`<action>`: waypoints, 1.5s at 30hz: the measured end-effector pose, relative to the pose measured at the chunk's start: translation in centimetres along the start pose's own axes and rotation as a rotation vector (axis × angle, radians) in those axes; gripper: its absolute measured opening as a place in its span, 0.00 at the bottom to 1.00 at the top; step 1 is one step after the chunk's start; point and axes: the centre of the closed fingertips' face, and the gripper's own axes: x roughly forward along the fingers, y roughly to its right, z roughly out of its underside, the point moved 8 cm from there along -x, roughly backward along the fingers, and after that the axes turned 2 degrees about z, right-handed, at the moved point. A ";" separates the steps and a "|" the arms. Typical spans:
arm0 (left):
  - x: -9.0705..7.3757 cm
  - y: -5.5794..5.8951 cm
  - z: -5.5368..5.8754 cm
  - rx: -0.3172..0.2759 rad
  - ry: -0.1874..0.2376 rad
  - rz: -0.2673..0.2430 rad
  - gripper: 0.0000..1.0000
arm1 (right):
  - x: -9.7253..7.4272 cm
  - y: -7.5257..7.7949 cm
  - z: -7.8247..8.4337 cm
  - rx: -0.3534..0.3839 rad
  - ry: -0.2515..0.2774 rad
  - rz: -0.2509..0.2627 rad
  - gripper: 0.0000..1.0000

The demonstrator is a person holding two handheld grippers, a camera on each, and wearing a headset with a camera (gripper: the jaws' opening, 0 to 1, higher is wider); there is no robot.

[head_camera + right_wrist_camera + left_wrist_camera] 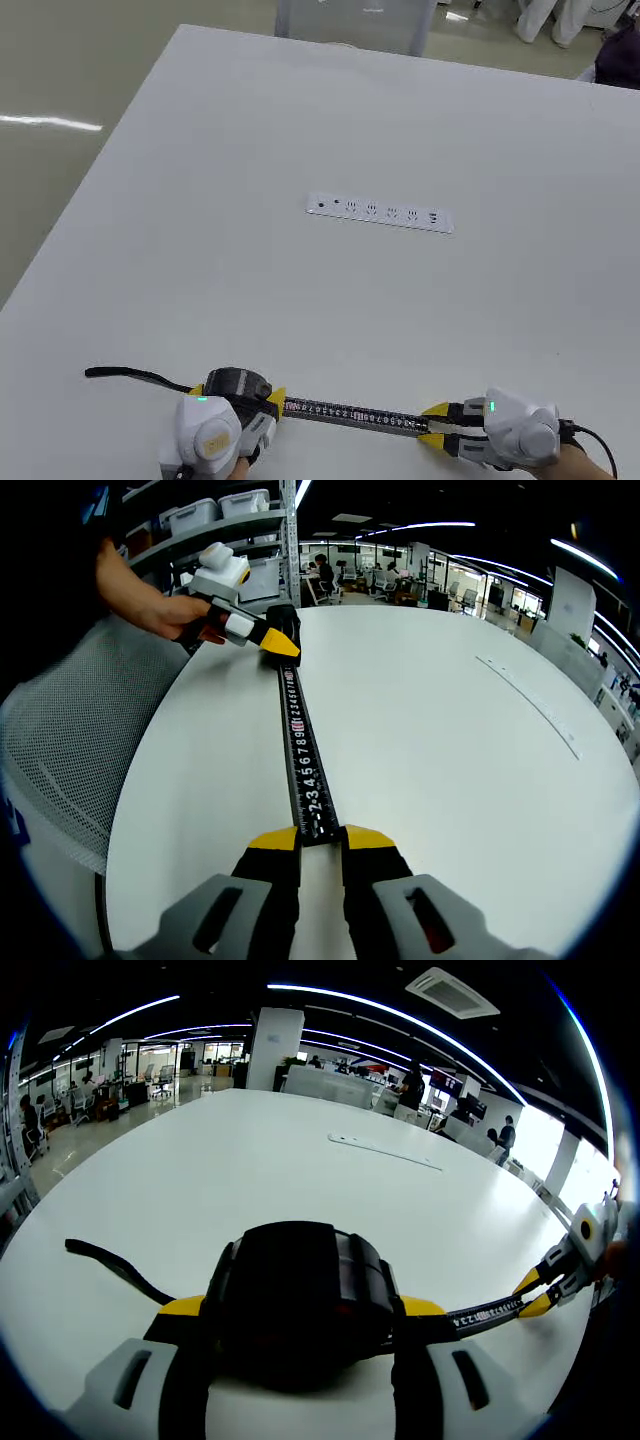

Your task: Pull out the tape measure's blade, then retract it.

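Blade drawn partway out, lying flat along the near edge of the white counter, printed numbers face up. Left gripper has the black tape measure case clamped between its yellow-tipped fingers, one pad on each side. Case appears to rest on the counter rather than hang in the air, so the surface takes the weight and the grip only has to stop it sliding. Right gripper is well off to the other side, fingers pressed together on the blade's free end, pinching it at the low numbers; whether the end hook sits inside the pinch I cannot make out. The two grippers face each other along one line, which looks deliberate: a straight pull along the blade's own axis should spare it kinking or twisting at the case mouth. Blade reads straight between them, no sag or bow visible. Wrist strap trails loose from the case on the side away from the blade, clear of both grippers. White power strip lies well apart toward the middle of the counter and plays no part here. Judgement: the pull-out half is under way or near done; retraction not yet done. For the return, the right gripper would do well to walk the end back toward the case rather than release it, since a freed blade will likely snap in fast and whip. The case may also skid if the left pinch is slack.
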 end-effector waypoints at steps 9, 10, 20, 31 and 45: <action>-0.1 0.1 -0.1 -0.005 0.015 -0.013 0.72 | 0.1 0.1 0.0 -0.006 0.002 -0.001 0.13; -0.1 0.0 -0.1 -0.013 0.015 -0.015 0.72 | 0.1 0.0 -0.1 -0.008 0.000 0.000 0.13; 0.2 0.0 -0.3 -0.081 0.022 -0.030 0.72 | 0.1 0.0 -0.1 -0.012 -0.004 0.010 0.13; -0.9 0.4 -1.2 -0.164 0.030 -0.096 0.68 | 0.1 -0.1 -0.1 -0.002 0.002 0.025 0.13; -1.1 0.8 -0.6 -0.146 -0.001 -0.139 0.66 | 0.1 -0.2 0.0 0.002 0.008 0.033 0.13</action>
